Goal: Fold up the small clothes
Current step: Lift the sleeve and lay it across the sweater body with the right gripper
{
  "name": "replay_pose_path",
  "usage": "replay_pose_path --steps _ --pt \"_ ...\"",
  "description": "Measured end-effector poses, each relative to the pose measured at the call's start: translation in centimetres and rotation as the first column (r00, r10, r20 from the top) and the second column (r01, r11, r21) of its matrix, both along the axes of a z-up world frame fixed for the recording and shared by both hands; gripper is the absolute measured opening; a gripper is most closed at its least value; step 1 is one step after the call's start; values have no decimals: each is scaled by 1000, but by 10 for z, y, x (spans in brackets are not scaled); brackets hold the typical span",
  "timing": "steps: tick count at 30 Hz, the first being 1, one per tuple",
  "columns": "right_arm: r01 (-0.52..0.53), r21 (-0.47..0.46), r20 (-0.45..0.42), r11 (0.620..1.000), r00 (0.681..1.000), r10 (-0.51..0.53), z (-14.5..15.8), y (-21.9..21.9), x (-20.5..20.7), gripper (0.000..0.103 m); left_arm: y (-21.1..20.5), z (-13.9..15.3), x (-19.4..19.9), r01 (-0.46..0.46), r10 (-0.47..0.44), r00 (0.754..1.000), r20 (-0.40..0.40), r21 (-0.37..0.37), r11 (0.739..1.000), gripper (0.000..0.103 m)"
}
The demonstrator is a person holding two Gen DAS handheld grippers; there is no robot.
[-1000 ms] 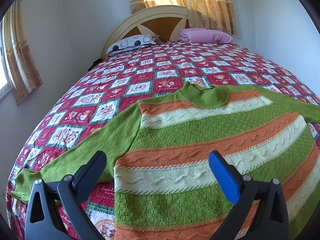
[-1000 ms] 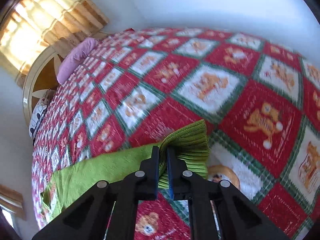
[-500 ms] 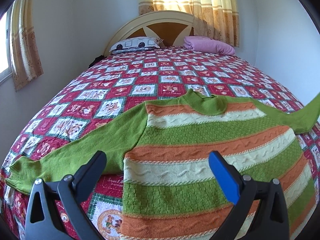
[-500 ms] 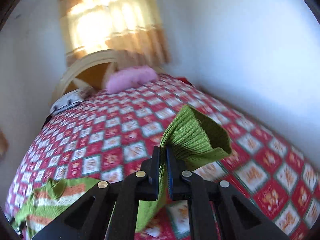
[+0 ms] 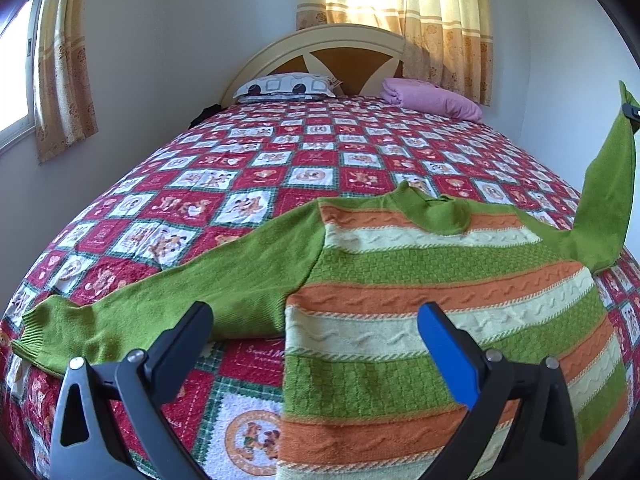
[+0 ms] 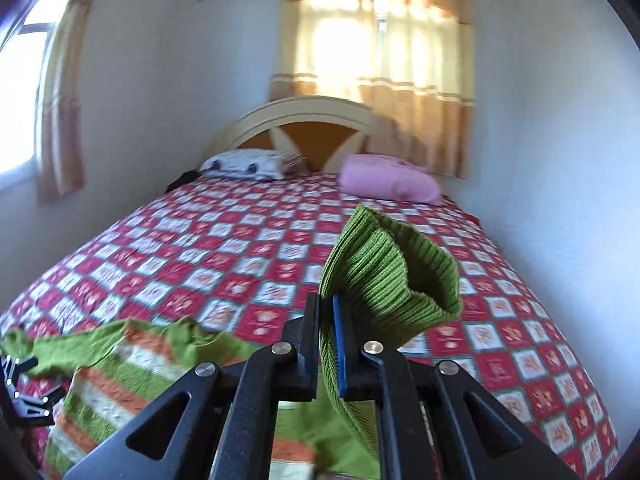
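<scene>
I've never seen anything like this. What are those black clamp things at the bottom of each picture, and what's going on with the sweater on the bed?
There is no robot here: a person holds a two-finger gripper in each hand, and a small fisheye camera on each one looks forward along its fingers. One picture comes from the left gripper, whose fingers stand wide apart and hold nothing, above a striped sweater spread flat on the quilted bed. Its left sleeve lies stretched out on the quilt. The other picture comes from the right gripper, whose fingers are pinched shut on the sweater's green ribbed cuff, lifted off the bed. Two pillows, one patterned and one pink, lie by the headboard.
</scene>
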State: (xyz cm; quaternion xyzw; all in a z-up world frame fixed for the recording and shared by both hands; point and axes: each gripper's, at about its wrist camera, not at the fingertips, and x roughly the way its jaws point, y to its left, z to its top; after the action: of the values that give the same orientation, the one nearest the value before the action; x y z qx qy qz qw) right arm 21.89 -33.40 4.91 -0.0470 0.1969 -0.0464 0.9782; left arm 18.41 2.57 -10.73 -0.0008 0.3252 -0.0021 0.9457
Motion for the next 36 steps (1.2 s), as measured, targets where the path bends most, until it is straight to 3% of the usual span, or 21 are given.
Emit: replay_pose_path --steps 6,15,21,23,24,27,29,33,36 --pt "-100 -37 -58 994 994 98 -33 49 17 5 13 -6 0 -22 22 1000 -13 -17 1000 103" --pt "-190 -21 -143 982 972 185 -84 96 34 5 22 -12 0 -38 37 999 -27 -29 999 103" --pt "-262 -8 -223 965 941 254 -139 139 42 5 27 -13 3 -57 55 997 -53 -37 998 103" --pt "-295 6 -287 955 915 284 -165 154 48 6 30 -13 3 -69 66 996 -65 -39 997 103" --pt "-311 14 -324 950 898 299 -176 159 51 8 31 -12 3 -68 65 995 -70 -47 997 103" --pt "-375 16 -425 927 836 346 -204 171 42 35 33 -9 2 -67 63 995 -81 -52 996 103" --pt "-397 39 -416 917 828 376 -201 164 24 40 32 -6 1 -56 51 995 -85 -57 997 103" --pt "-372 61 -381 926 849 366 -185 130 -15 61 19 5 -1 -2 -1 998 -55 -55 998 103" --pt "-314 63 -358 947 879 315 -179 98 -42 63 1 11 7 75 -80 995 -59 -90 993 103"
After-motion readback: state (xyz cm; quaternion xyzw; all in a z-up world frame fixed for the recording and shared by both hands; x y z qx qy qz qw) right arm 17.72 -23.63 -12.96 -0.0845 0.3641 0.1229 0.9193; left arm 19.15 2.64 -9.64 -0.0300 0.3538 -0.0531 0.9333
